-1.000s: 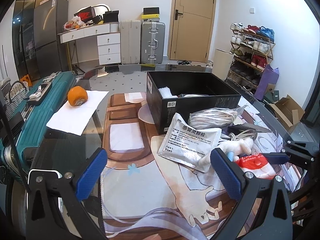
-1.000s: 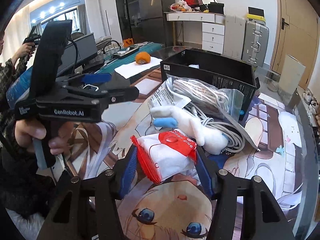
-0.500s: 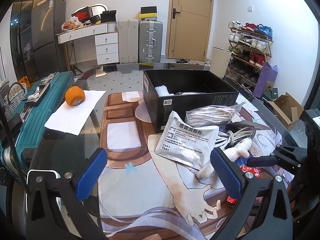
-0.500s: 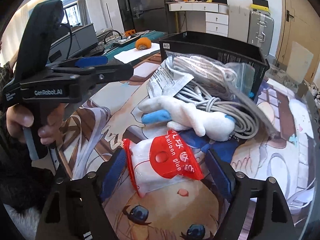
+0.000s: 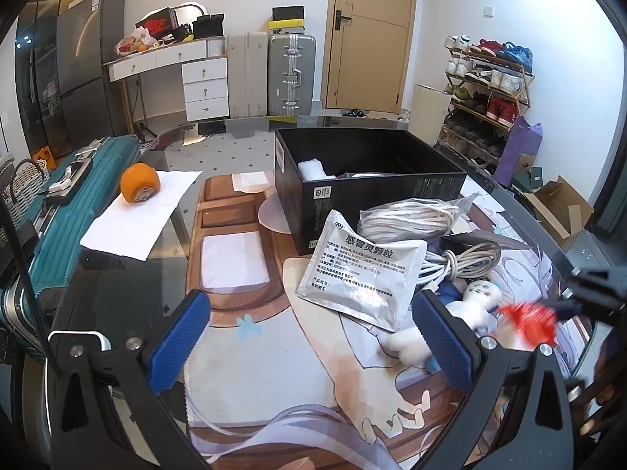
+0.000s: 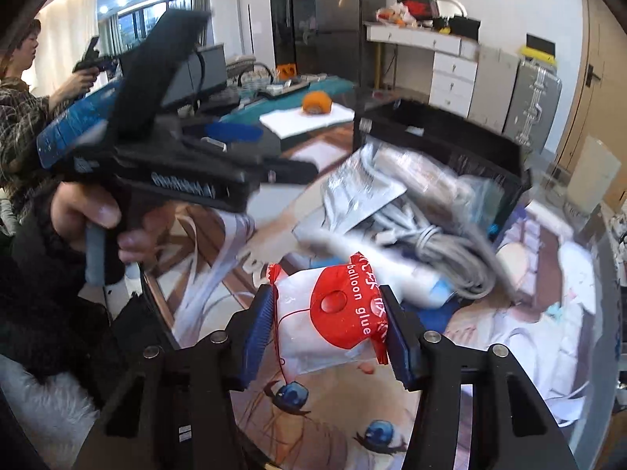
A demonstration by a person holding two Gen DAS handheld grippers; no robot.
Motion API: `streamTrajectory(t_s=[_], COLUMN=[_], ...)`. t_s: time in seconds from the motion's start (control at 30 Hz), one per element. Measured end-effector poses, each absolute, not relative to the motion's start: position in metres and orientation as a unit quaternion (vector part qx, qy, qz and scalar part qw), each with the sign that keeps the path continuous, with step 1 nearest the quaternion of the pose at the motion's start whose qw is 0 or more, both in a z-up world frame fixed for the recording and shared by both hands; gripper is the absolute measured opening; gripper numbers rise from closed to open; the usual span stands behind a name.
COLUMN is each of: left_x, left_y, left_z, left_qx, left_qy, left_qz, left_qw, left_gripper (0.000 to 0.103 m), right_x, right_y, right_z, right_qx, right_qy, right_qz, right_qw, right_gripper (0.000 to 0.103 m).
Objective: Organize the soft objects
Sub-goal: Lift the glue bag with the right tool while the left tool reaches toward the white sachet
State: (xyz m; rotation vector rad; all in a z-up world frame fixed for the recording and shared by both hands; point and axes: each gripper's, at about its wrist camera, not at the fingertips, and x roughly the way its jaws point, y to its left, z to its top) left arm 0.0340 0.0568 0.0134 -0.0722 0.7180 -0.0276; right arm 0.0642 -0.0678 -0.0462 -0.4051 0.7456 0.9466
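Observation:
A clear packet with a red "balloon glue" label (image 6: 345, 313) sits between the blue pads of my right gripper (image 6: 327, 313). The jaws are closing and both pads press on it. In the left wrist view the packet is a red blur (image 5: 533, 319) at the far right. Just beyond it lies a white plush toy (image 6: 395, 274) (image 5: 476, 301), beside a coil of grey cable (image 6: 431, 243). My left gripper (image 5: 313, 325) hangs open over the printed mat with nothing between its fingers. A silver sachet (image 5: 364, 274) lies ahead of it.
An open black box (image 5: 376, 192) stands behind the pile with a bagged white cord (image 5: 411, 217) leaning on it. An orange object (image 5: 139, 184) rests on white paper at the left, next to a teal suitcase (image 5: 58, 227). Another person (image 6: 19, 90) stands at the far left.
My right gripper opened wide around the glue packet, then closed on it again and rolled a little. The plush toy shifted beside it. My left gripper stayed put.

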Motion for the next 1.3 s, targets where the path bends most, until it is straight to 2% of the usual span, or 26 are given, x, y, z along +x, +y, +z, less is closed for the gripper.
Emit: streamTrajectory(t_s=[0.5, 0.7, 0.97, 1.3], left_x=[0.051, 0.059, 0.069, 0.088], left_y=[0.053, 0.052, 0.030, 0.021], left_z=[0.005, 0.001, -0.005, -0.003], left_qx=[-0.022, -0.011, 0.051, 0.041], left_qy=[0.376, 0.386, 0.413, 0.422], left_qz=[-0.003, -0.002, -0.016, -0.046], left_qw=[0.926, 0.923, 0.909, 0.904], left_gripper=[0.103, 0.103, 0.103, 0.103], right_x=[0.095, 0.097, 0.100, 0.104], right_y=[-0.109, -0.109, -0.113, -0.112], right_z=[-0.011, -0.013, -0.016, -0.023], right_qx=[-0.090, -0.090, -0.087, -0.085], right_qy=[0.308, 0.310, 0.313, 0.324], right_qz=[0.373, 0.364, 0.358, 0.363], right_qw=[0.871, 0.873, 0.875, 0.869], right_gripper=[0.053, 0.053, 0.053, 0.053])
